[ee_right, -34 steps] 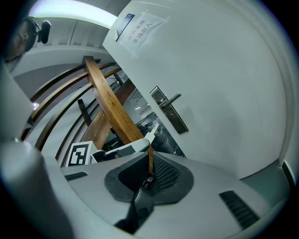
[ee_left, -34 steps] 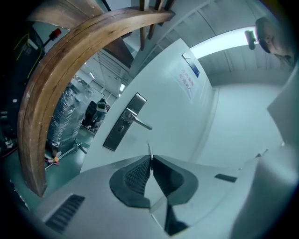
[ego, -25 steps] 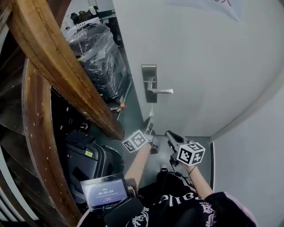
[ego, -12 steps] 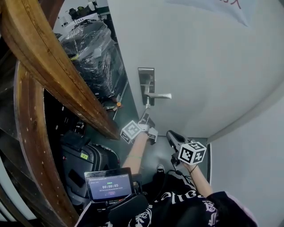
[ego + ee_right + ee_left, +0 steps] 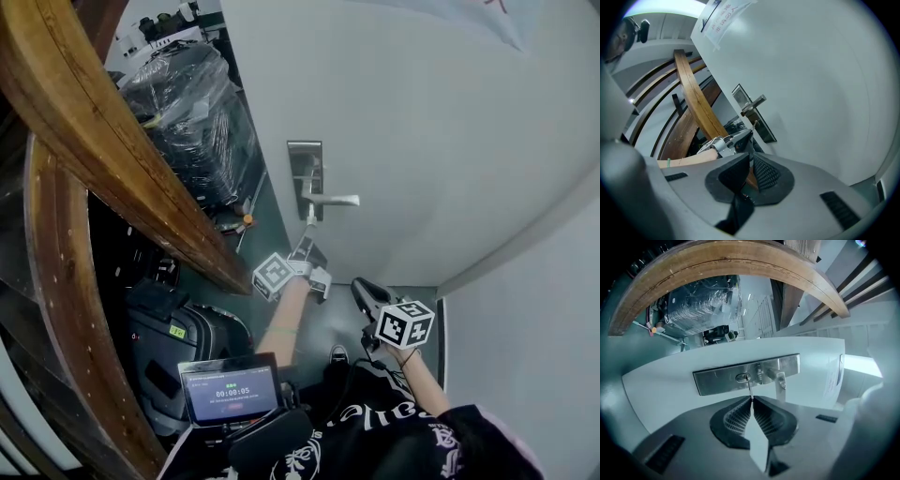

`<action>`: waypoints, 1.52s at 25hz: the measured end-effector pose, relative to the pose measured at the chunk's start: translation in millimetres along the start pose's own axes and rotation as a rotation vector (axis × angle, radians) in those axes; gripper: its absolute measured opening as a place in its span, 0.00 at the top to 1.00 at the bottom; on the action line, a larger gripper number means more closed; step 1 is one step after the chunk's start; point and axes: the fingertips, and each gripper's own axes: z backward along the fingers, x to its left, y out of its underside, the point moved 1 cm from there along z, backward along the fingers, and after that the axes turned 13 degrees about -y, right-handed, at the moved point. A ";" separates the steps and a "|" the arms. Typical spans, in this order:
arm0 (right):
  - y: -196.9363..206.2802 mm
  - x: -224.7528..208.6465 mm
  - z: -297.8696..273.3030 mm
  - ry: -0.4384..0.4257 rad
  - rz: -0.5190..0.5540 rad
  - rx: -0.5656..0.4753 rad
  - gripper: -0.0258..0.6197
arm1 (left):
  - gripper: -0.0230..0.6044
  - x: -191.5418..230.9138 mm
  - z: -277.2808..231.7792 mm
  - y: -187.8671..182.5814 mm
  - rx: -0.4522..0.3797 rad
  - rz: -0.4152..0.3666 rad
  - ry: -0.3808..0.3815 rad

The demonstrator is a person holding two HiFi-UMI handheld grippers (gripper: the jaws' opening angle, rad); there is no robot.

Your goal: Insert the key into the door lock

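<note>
Left tongs (image 5: 752,400) are clamped tight on one key (image 5: 749,389), its thin shank poking out past the pad tips. The key tip meets the keyhole (image 5: 743,377) in the steel lock plate (image 5: 717,380). How deep it sits, cannot tell. One lever handle (image 5: 780,383) is on the same plate, just beside the keyhole. The plate is mounted on the pale door (image 5: 441,141), near its edge. One paper sheet (image 5: 724,21) is stuck high on the door.

Right tongs (image 5: 751,161) have their pads pressed together with nothing between them. They are held low and back from the door, well apart from the lock, with the marker cube facing up in the head view.

Containers:
- One dark suitcase (image 5: 187,347) stands on the floor to the person's left. It is closed, so the contents are not visible.
- One bulky stack wrapped in clear plastic film (image 5: 192,112) sits past the door edge. Something dark is inside, too blurred to name.

Other counts:
- Two tongs.
- One key, one lock plate and one handle.
- Two curved wooden beams (image 5: 112,150) crossing the left side.
- One small screen (image 5: 230,389) showing a timer, in front of the person's body.
- One shoe (image 5: 337,356) on the floor between the arms.
</note>
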 end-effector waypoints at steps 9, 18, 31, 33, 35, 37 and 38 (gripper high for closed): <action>2.2 -6.2 9.8 0.032 -0.003 -0.009 0.90 | 0.93 4.7 1.8 -1.1 0.002 0.001 -0.015; 10.6 -9.0 3.8 0.036 -0.015 0.011 0.90 | 0.93 6.2 -2.1 -2.3 0.042 0.000 0.000; 7.6 -24.7 7.5 0.079 -0.047 0.002 0.90 | 0.93 7.2 -7.2 4.6 0.094 0.000 0.000; 9.5 -25.8 8.2 0.083 -0.052 0.003 0.90 | 0.93 5.5 -3.3 1.3 0.071 0.029 0.016; 12.8 -27.2 8.3 0.085 -0.056 0.007 0.90 | 0.93 4.7 -0.9 -0.4 0.060 0.058 0.026; 15.9 -27.6 7.8 0.084 -0.057 0.014 0.90 | 0.93 4.7 -0.1 -1.2 0.060 0.056 0.029; 16.9 -27.4 7.4 0.083 -0.057 0.018 0.90 | 0.93 4.3 -0.2 -1.2 0.062 0.049 0.029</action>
